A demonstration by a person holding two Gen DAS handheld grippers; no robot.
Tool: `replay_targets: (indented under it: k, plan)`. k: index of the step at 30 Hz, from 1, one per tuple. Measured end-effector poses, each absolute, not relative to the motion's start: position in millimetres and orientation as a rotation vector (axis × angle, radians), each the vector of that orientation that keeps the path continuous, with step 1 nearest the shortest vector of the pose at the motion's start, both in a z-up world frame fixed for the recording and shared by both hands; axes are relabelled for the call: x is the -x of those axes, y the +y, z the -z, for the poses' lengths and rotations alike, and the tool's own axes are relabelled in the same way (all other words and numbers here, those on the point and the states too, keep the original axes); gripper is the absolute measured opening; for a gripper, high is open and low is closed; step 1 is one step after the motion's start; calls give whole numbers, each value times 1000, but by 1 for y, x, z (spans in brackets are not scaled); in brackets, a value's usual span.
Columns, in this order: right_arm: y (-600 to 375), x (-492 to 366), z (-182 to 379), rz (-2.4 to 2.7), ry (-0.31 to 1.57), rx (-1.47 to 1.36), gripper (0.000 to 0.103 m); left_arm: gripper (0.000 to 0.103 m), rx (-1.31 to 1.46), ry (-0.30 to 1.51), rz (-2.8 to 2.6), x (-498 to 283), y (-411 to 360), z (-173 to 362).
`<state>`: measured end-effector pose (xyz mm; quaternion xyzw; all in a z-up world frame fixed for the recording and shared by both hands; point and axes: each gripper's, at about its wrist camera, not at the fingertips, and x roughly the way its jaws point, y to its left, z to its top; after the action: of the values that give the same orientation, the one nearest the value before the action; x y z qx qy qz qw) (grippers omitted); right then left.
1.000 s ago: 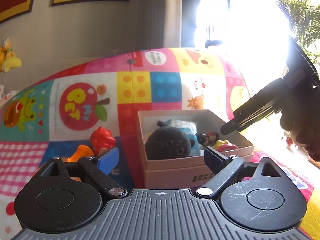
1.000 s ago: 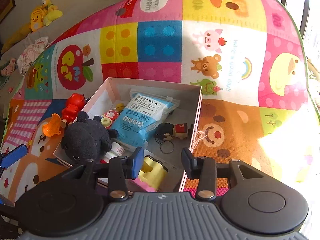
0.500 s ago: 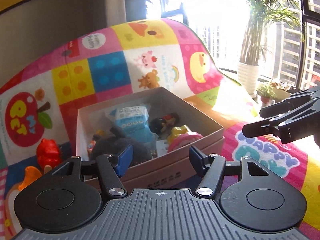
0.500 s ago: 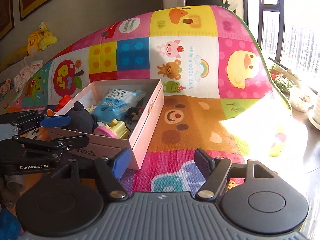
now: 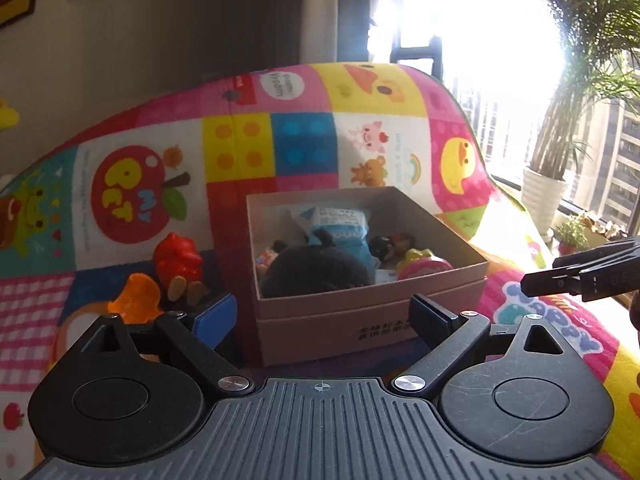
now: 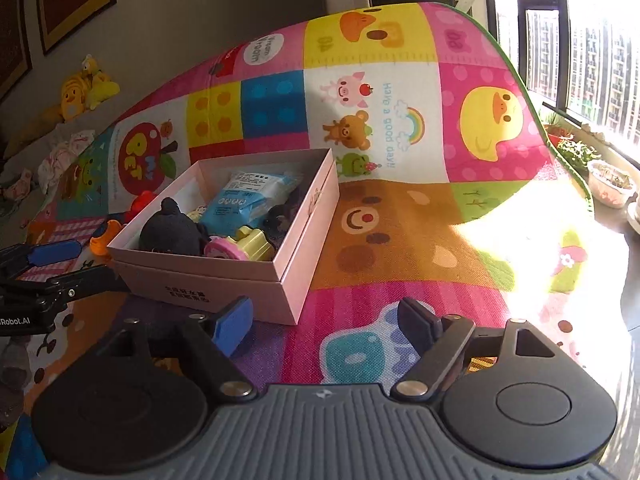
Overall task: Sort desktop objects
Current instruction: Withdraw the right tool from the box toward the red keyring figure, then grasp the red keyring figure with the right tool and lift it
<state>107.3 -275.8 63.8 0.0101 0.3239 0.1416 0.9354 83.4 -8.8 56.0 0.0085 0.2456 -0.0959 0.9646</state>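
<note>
- A pink cardboard box (image 6: 224, 276) is seen open on a bright patchwork play mat (image 6: 400, 216), at about ten o'clock in the right wrist view.
- Inside the box, a black plush toy (image 6: 172, 232), a blue packet (image 6: 248, 200) and a pink-and-yellow toy (image 6: 240, 246) are packed close together.
- A red figurine (image 5: 178, 260) and an orange toy (image 5: 136, 296) are found on the mat just beside the box, at nine o'clock in the left wrist view.
- The left gripper (image 5: 324, 316) is held before the box with jaws spread wide, having just been opening; nothing is clasped.
- The right gripper (image 6: 326, 320) is parted over bare mat, its jaws likewise just opening, with nothing between them.
</note>
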Motion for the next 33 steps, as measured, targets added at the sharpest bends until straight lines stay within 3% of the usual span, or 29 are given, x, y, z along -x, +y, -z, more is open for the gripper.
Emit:
replay_targets:
  k: [8,14,21,27,29,30,33]
  plan:
    - [-168,-131,-103,-476,586,185,82,97,141,545,-168,-85,71,-28]
    - [-80,-210,-122,-625,772,91,82,97,227,553,-173,-77,89,-15]
    - [16,-301,-81,-489,946,105,76,97,268,553,-157,-76,91,-12]
    - [51,-324,-37,-378,1013,168,76,98,284,559,-153,-76,93,-10]
    - [58,-323,-31,-403,1044,194,66,98,298,565,-151,-77,95,-9]
    - [59,-323,-29,-406,1068,202,51,98,303,567,-151,-77,96,-9]
    - [58,-310,-35,-433,1043,240,51,99,319,573,-150,-78,98,-8]
